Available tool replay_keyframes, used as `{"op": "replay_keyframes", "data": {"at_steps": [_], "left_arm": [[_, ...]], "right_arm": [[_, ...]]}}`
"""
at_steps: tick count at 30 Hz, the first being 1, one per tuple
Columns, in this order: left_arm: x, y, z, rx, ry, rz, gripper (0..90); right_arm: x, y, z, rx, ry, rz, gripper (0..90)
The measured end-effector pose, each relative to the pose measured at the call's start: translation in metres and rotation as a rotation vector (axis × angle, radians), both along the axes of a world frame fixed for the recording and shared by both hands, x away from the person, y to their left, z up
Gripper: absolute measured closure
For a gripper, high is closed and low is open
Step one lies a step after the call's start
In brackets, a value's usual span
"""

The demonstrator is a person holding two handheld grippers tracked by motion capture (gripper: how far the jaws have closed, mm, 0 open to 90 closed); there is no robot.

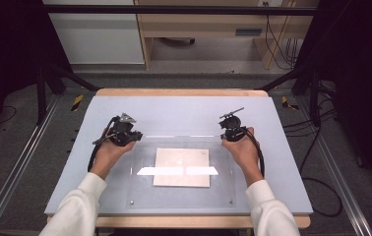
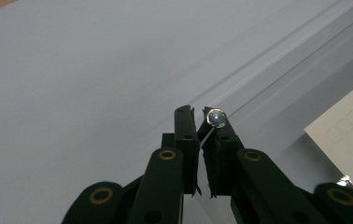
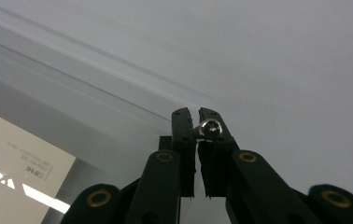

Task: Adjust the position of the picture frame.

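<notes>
Bench (image 1: 184, 110) grey; my left gripper (image 2: 199, 117) and right gripper (image 3: 196, 119), each clamped together beside a corner screw (image 2: 217, 118) at ten and two o'clock of the clear plate (image 1: 142, 189), should descend level.

Wooden cabinet (image 1: 201, 22), cables (image 1: 281, 42) on floor behind table.

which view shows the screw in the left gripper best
The left gripper view: the screw sits close up, its round head at the tips of the shut jaws. In the high view the left gripper is small and far off, so the screw cannot be made out.
</notes>
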State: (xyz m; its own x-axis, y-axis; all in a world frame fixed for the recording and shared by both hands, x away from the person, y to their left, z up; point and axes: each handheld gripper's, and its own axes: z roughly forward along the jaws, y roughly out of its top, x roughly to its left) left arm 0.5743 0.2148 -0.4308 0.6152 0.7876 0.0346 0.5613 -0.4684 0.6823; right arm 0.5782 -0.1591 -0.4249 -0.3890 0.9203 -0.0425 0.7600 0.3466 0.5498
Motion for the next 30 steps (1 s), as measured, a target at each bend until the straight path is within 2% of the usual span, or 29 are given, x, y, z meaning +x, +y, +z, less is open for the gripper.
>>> {"op": "replay_keyframes", "data": {"at_steps": [15,26,30], "left_arm": [[0.009,-0.005,-0.016,-0.008,0.026,0.023,84.3],[0.012,-0.009,-0.021,-0.015,0.015,0.055,84.3],[0.011,-0.010,-0.023,0.002,0.003,0.055,84.3]], "right_arm": [[0.004,-0.005,-0.016,0.015,0.005,-0.009,85.6],[0.007,-0.008,-0.023,0.031,-0.002,-0.009,85.5],[0.006,-0.010,-0.026,0.041,-0.011,-0.005,85.3]]}}
